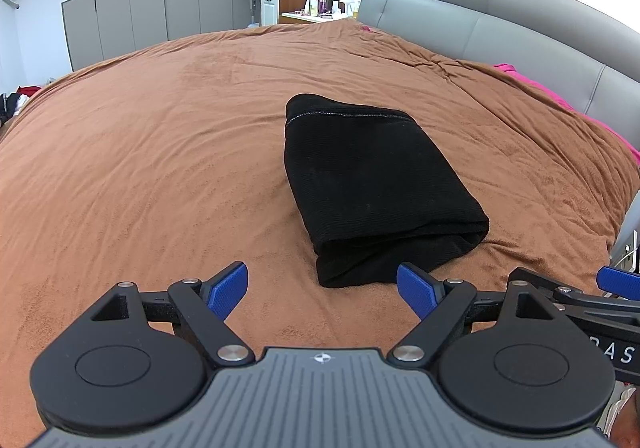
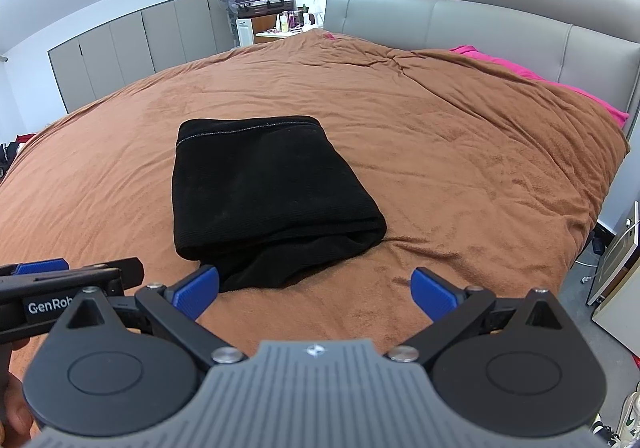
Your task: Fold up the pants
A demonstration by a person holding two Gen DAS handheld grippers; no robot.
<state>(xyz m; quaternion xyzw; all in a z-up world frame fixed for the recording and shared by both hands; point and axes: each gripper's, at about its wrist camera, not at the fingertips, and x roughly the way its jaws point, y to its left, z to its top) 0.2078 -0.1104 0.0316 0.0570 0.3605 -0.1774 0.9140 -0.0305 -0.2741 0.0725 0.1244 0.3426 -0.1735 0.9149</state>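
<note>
Both claws, left (image 1: 322, 290) and right (image 2: 314, 290), gape wide and hold nothing, just short of the folded pants (image 1: 376, 188), probably because folding looks done.

The pants (image 1: 372, 184) are showing as matt black cloth with a fine ribbed weave, lying at the centre on a brown bedspread (image 1: 160, 136) that is looking soft, napped and creased. At two o'clock the headboard (image 1: 500, 12) is reading as smooth grey padding with a faint sheen. The left gripper (image 1: 322, 290) is showing matt black plastic, textured blue pads (image 1: 228, 290) and shiny metal pins.
</note>
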